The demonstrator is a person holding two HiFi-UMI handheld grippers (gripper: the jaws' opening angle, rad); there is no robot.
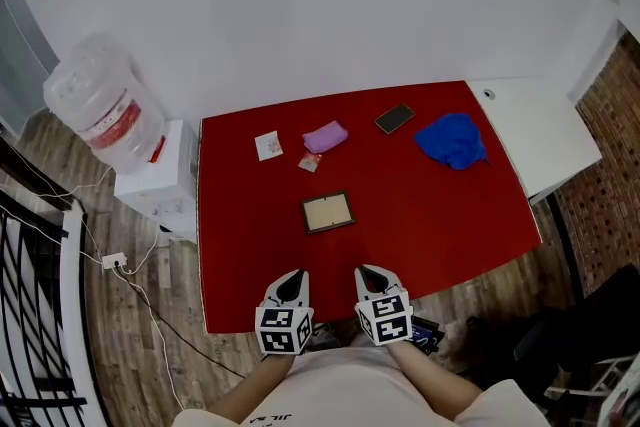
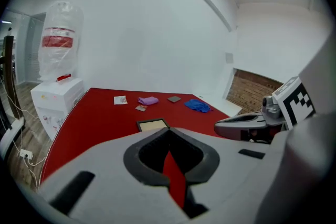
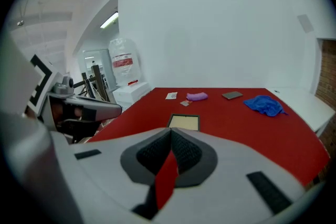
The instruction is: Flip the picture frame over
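Clear plastic water bottle on a white dispenser (image 1: 105, 120), left of the red rectangular table (image 1: 460, 215). Left gripper (image 1: 292, 277) at the near table edge, jaws clenched together, nothing between them. Small white card (image 1: 268, 146) further back. Dark-rimmed picture frame with tan panel (image 1: 328, 212) lies flat mid-table, ahead of both grippers, well apart from them. Purple soft pouch (image 1: 325, 136) behind it. Right gripper (image 1: 370, 273) also clenched, empty. Dark flat rectangular slab (image 1: 394, 118), then crumpled blue cloth (image 1: 452, 139) far right.

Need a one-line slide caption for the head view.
Left hand-held gripper and right hand-held gripper, both shut and empty, at the near edge of the red table; picture frame lies ahead, untouched.
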